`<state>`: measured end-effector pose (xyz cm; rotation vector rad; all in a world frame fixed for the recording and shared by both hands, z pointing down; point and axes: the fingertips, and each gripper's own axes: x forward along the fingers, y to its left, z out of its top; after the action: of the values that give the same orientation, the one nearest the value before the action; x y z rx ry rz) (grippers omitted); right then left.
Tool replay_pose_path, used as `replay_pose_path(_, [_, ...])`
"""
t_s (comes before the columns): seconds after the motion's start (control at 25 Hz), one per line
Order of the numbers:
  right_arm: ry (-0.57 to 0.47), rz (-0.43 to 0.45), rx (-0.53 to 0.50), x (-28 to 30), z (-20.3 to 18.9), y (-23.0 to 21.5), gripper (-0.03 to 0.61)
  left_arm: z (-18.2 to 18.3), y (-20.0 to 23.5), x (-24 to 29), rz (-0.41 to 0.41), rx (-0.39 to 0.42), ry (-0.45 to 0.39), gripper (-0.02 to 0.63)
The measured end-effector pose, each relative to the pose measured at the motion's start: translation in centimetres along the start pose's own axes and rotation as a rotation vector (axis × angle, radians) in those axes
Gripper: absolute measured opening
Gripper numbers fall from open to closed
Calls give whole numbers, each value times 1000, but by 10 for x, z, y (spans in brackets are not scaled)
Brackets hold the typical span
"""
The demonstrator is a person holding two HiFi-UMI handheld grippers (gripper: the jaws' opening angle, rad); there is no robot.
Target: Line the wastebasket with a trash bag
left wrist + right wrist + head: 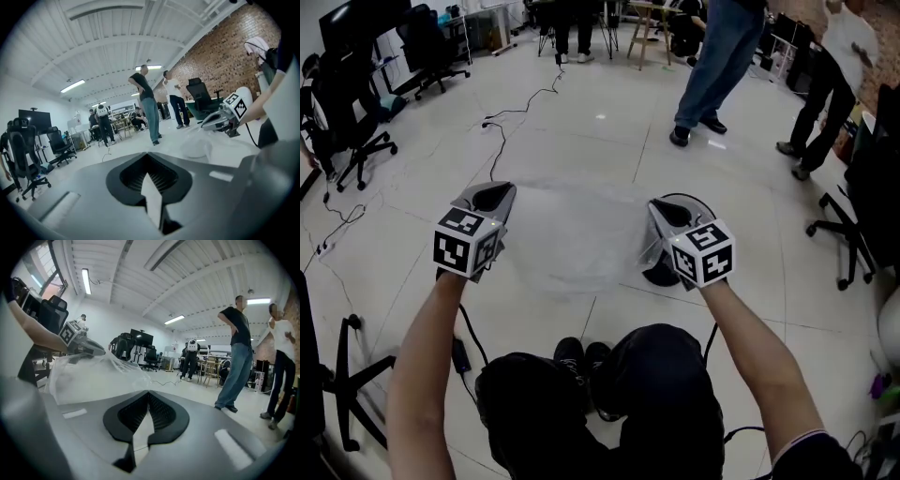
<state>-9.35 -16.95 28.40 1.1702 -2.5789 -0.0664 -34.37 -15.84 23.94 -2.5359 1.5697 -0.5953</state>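
From the head view I have the left gripper (492,197) and the right gripper (670,211) held up side by side in front of me, and the trash bag (572,234) hangs between them as a thin, clear sheet above the floor. A dark round shape just below the right gripper looks to me like the wastebasket (661,274), though it is partly covered. In the left gripper view my jaws are closed tight with only a pale sliver between the pads, and the film trails off towards the other gripper. I read that as a pinch on the bag's edge. The right gripper view shows the same: jaws together, with the crinkled bag billowing across to the left one. I expect this film to be almost weightless, limp and slippery, and easy to tear if I pull the two ends hard apart. The hem at the mouth is the place to hold it, one pinch on each side.
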Motion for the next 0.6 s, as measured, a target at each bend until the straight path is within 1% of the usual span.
replay_pose_path(0.24, [-72, -49, -50, -38, 61, -26, 2, 80, -22, -7, -4, 15, -131, 11])
replay_pose_path(0.44, [-117, -94, -65, -68, 91, -58, 2, 123, -44, 5, -23, -19, -183, 11])
replay_pose_path(0.6, [-168, -135, -64, -91, 115, -89, 2, 161, -67, 24, -52, 8, -214, 11])
